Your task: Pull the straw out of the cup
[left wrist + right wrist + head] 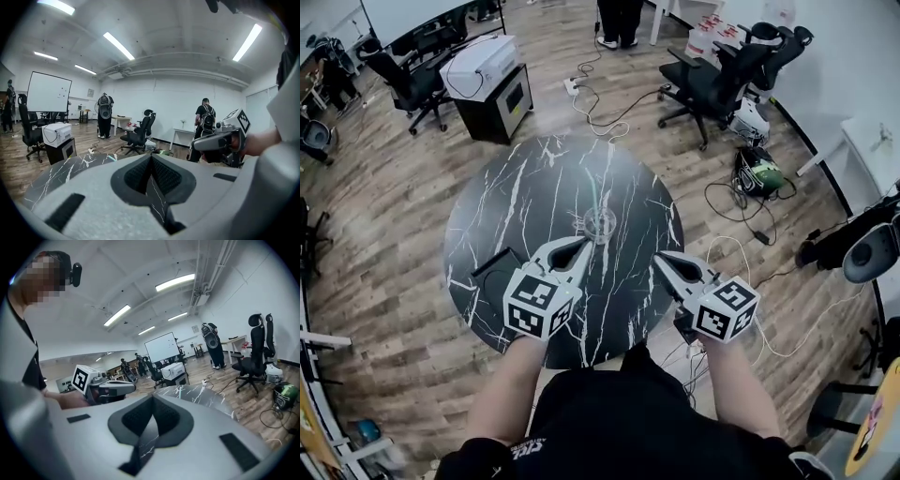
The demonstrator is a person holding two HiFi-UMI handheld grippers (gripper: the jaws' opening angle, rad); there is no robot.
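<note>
A clear cup (600, 226) stands near the middle of the round black marble table (516, 202), with a pale green straw (596, 195) rising from it. My left gripper (584, 244) is just near-left of the cup, shut and empty. My right gripper (659, 257) is near-right of the cup, also shut and empty. In the left gripper view the jaws (151, 156) meet at their tips, with the straw's top (111, 158) beyond them to the left and the right gripper (220, 140) to the right. In the right gripper view the shut jaws (152, 397) point over the table, with the straw (179, 391) just past them.
A flat black object (492, 267) with a cable lies on the table's left part. Around the table are office chairs (712, 80), a printer on a dark cabinet (483, 70), and cables (600, 103) on the wooden floor. People stand at the back of the room (104, 115).
</note>
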